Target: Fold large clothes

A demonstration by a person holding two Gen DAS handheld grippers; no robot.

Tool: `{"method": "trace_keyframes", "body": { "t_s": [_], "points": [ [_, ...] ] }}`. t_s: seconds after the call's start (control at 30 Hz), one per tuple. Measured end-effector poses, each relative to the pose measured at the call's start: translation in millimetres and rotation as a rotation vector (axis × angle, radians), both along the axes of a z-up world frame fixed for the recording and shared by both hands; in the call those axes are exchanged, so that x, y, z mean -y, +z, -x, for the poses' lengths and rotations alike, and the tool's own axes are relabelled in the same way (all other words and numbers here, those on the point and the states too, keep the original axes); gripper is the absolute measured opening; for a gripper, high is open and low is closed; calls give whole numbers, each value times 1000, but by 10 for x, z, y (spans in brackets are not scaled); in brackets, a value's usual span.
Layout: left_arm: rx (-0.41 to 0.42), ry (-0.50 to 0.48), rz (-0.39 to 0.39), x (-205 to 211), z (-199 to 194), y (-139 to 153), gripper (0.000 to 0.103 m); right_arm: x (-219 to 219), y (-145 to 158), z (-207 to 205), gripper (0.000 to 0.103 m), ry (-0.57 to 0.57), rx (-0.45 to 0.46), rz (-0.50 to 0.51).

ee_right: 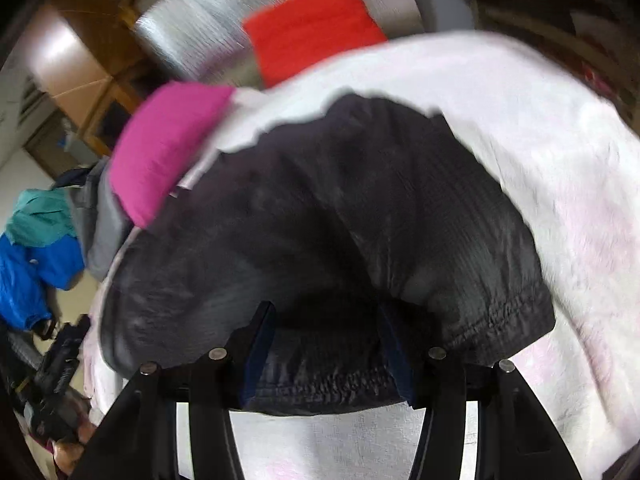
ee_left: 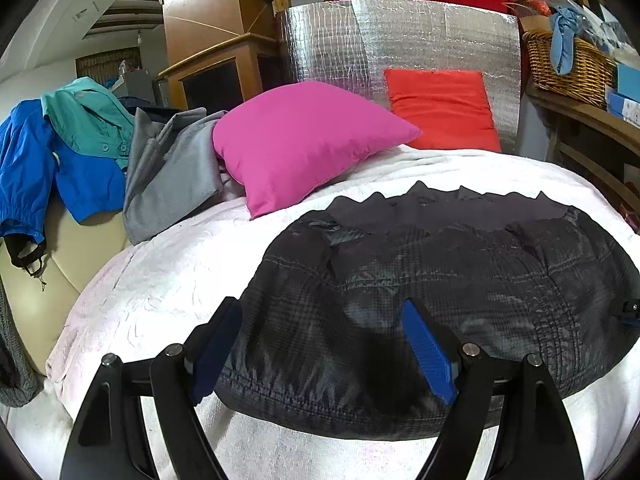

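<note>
A dark plaid jacket (ee_left: 440,292) lies folded on the white bedcover (ee_left: 168,272). My left gripper (ee_left: 320,312) is open over its near left part, above the elastic hem; the fabric lies between and under the blue pads (ee_left: 428,352). The right wrist view is blurred. There my right gripper (ee_right: 326,320) is open over the jacket (ee_right: 320,220) at its gathered hem (ee_right: 320,384), the fingers set either side of it. The right gripper's tip shows at the jacket's right edge in the left wrist view (ee_left: 630,312).
A pink pillow (ee_left: 304,140) and an orange pillow (ee_left: 444,108) lie at the bed's head against a silver foil board (ee_left: 400,36). Grey (ee_left: 172,176), teal and blue garments (ee_left: 48,160) are piled at left. A wicker basket (ee_left: 568,64) stands on a shelf at right.
</note>
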State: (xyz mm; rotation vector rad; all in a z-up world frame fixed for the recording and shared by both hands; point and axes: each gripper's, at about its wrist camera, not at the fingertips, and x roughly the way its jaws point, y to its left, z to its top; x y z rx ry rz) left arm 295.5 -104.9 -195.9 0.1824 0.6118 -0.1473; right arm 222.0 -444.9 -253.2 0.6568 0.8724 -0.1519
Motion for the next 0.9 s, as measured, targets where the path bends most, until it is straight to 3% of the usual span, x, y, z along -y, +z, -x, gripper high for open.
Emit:
{"method": "trace_keyframes", "body": {
  "t_s": [0.5, 0.9],
  "points": [
    [17, 8, 23, -73, -7, 83, 83, -33, 309, 98, 58, -15, 177, 34],
    [19, 6, 24, -74, -1, 90, 83, -141, 366, 64, 58, 14, 202, 57]
  ]
}}
